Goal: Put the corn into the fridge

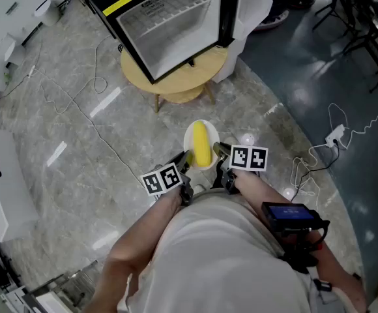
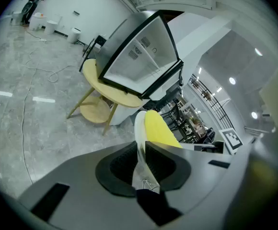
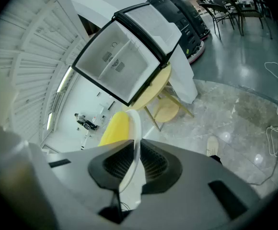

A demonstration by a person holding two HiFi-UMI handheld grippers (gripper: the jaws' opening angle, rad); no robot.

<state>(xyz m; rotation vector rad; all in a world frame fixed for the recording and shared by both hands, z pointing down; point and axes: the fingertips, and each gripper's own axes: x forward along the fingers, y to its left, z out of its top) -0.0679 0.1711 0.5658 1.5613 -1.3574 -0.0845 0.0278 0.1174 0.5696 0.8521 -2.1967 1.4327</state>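
A yellow corn cob point(image 1: 202, 143) lies on a small white plate point(image 1: 201, 124) held in the air between both grippers. My left gripper point(image 1: 188, 159) is shut on the plate's left rim point(image 2: 139, 128), with the corn point(image 2: 160, 128) just beyond its jaws. My right gripper point(image 1: 219, 152) is shut on the opposite rim point(image 3: 135, 128), the corn point(image 3: 115, 128) showing to its left. Ahead, a small black fridge point(image 1: 169, 25) stands with its door open on a round wooden table point(image 1: 176, 77); its white inside looks bare. The fridge point(image 2: 139, 56) point(image 3: 124, 56) is still some way off.
Thin cables trail over the marble floor at the left, and a white power strip point(image 1: 335, 135) with cords lies at the right. Black chairs point(image 1: 358, 12) stand at the far right. White panels point(image 1: 6, 181) lean along the left edge. The table has a lower shelf point(image 2: 95, 111).
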